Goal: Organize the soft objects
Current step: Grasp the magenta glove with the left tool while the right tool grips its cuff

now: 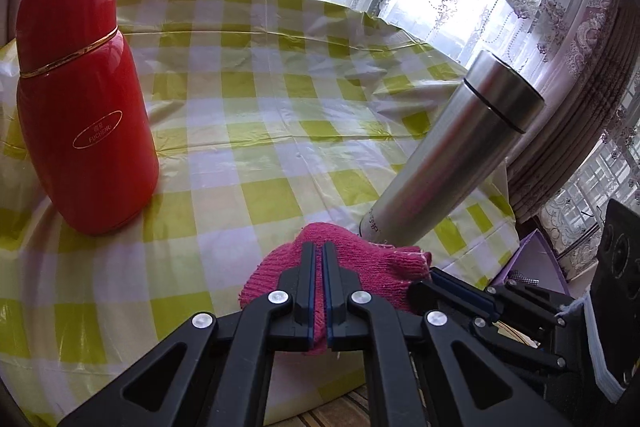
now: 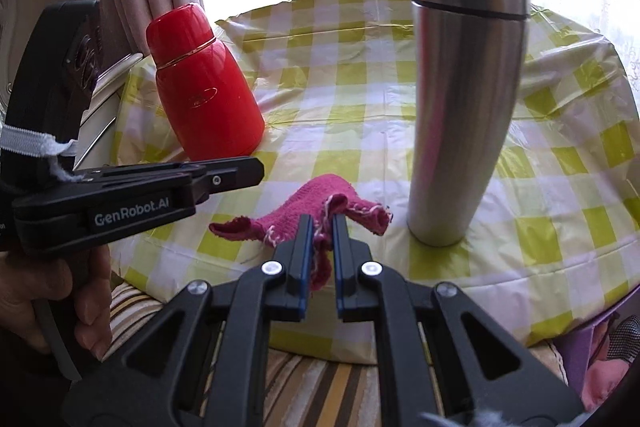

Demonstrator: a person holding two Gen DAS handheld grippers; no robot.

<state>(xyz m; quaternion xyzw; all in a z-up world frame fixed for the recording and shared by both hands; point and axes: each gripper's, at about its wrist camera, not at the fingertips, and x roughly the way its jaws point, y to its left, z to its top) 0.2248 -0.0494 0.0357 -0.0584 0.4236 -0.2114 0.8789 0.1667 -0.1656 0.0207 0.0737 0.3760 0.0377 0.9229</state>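
a pink knitted glove (image 2: 316,209), with white-flecked edging at its cuff, is bunched and crumpled rather than flat. it sits near the front edge of the tabletop (image 2: 360,99), between the red flask (image 2: 202,83) and the steel flask (image 2: 466,87), closer to the steel one.

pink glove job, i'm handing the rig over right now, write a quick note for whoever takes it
Left gripper: jaws shut on the pink glove.
Right gripper: jaws shut on another part of the same glove, near its white-trimmed edge.
The glove is held between both grippers above the near edge of the checked tablecloth, in front of the steel flask. The red flask stands further left.
Done: glove gripped by both grippers.
Left: tidy the glove and set it down; its final spot is not shown.
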